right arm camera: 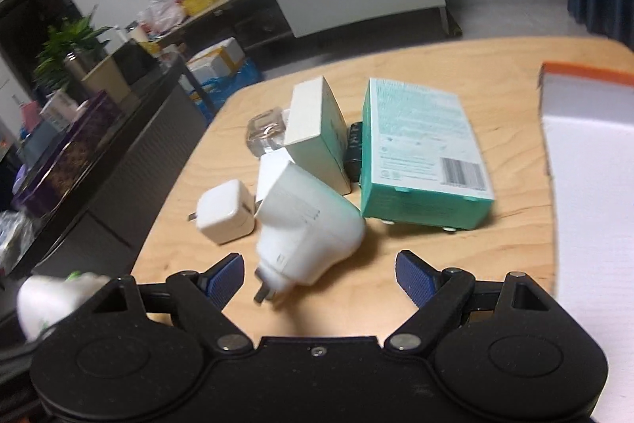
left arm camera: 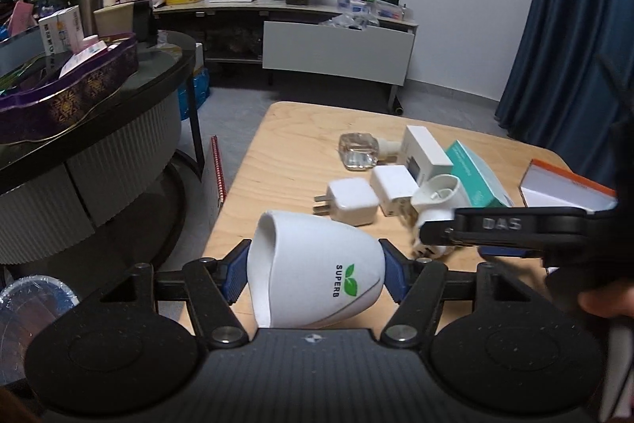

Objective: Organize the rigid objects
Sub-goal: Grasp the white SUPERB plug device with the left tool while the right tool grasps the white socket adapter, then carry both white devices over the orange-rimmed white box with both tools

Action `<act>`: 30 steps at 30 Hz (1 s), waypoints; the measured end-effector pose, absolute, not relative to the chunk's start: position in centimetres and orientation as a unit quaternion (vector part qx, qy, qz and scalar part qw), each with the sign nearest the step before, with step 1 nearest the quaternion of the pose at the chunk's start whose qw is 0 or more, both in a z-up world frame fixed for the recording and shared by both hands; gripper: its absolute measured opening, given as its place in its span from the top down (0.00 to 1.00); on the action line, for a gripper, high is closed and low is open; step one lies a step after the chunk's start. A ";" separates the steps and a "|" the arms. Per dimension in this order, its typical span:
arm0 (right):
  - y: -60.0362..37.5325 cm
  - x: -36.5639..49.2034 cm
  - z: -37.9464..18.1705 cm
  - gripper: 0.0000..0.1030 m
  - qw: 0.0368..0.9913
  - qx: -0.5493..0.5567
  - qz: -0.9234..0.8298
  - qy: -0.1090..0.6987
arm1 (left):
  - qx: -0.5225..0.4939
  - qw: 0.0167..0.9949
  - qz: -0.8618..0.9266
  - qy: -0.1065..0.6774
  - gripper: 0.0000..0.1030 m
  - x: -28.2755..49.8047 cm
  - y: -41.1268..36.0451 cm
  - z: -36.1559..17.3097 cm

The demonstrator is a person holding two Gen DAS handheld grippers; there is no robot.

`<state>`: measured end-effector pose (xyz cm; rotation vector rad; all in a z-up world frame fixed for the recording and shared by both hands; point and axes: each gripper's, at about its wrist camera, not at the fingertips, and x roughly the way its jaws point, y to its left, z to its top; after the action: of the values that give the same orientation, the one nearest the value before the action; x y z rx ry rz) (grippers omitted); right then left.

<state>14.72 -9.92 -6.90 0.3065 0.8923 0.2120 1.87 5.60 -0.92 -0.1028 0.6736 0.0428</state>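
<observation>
- Left wrist view: left gripper [left arm camera: 315, 274] clamps a white cup [left arm camera: 317, 270] on its side above the wooden table's [left arm camera: 277, 153] near-left edge; probably rigid, smooth, breakable, best gripped across the body.
- Right gripper [right arm camera: 319, 274] spread apart, nothing grasped, around a white plug adapter [right arm camera: 307, 232] mid-table; likely light, hard plastic.
- Cup base hidden by the gripper; adapter blurred, prongs indistinct.
</observation>
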 end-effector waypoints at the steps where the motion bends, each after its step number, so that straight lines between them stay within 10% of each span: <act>1: -9.6 15.0 -6.9 0.04 0.890 0.140 0.098 0.424 | -0.052 0.942 0.021 0.330 0.35 2.0 5.7 -1.0; 5: -8.4 16.1 -7.1 0.04 0.897 0.116 0.090 0.416 | -0.058 0.942 0.021 0.329 0.35 2.2 6.1 -1.1; 7: -7.8 16.2 -7.2 0.23 0.903 0.091 0.085 0.411 | -0.056 0.943 0.021 0.328 0.35 2.0 6.2 -1.1; 30: -11.3 4.5 -0.1 0.23 0.933 0.004 0.100 0.346 | -0.050 0.950 -0.011 0.309 0.35 -0.2 3.1 1.4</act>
<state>4.48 -11.25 -0.12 0.0089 0.7081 0.2040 -0.18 3.10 1.37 -0.1025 0.6281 -0.0227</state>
